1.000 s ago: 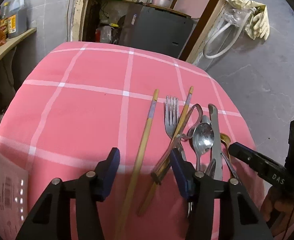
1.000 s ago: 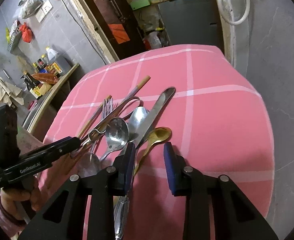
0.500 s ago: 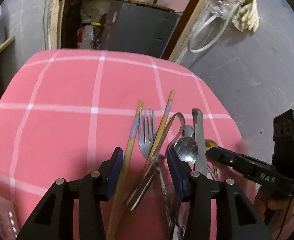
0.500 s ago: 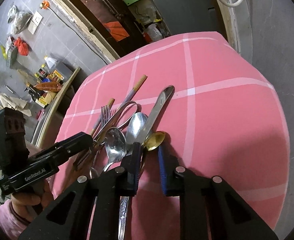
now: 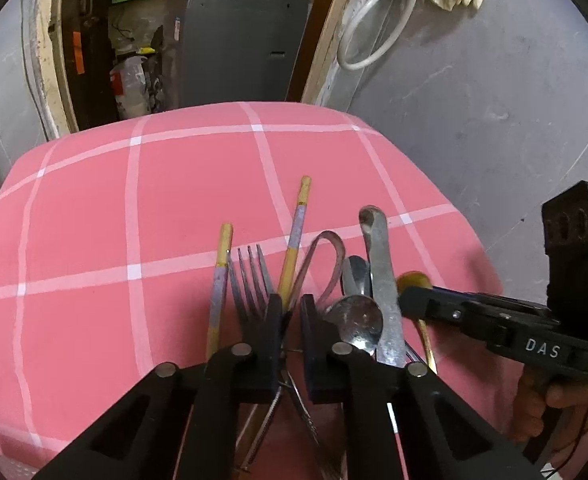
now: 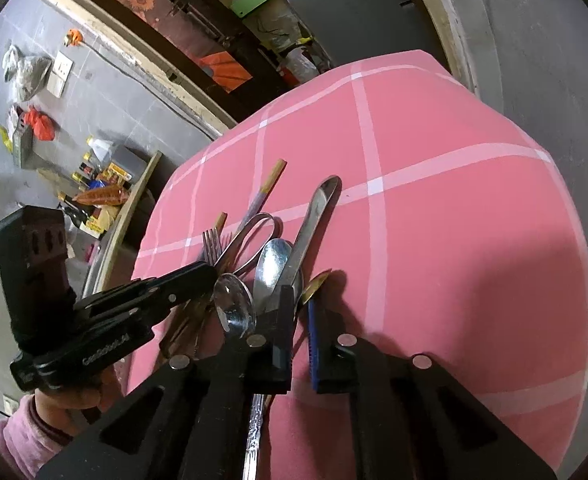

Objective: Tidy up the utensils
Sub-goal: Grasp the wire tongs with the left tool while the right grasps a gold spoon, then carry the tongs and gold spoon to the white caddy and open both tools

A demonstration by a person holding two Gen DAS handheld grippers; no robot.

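A pile of utensils lies on the pink checked tablecloth (image 5: 93, 220): two chopsticks (image 5: 296, 236), a fork (image 5: 249, 280), metal tongs (image 5: 326, 264), spoons (image 5: 358, 316), a knife (image 5: 382, 280) and a gold spoon (image 5: 410, 280). My left gripper (image 5: 291, 308) is nearly shut around the right chopstick and the tongs' arm. My right gripper (image 6: 302, 300) is shut on the gold spoon (image 6: 314, 284), whose bowl sticks out between the fingers. Each gripper shows in the other's view.
The table's far edge meets a doorway with a grey cabinet (image 5: 233, 48). A wall stands to the right (image 5: 474, 100). A shelf with bottles (image 6: 101, 184) is off the table's left side.
My left gripper moved right over the pile and closed from wide open to a narrow gap. My right gripper closed on the gold spoon and tilted it up.
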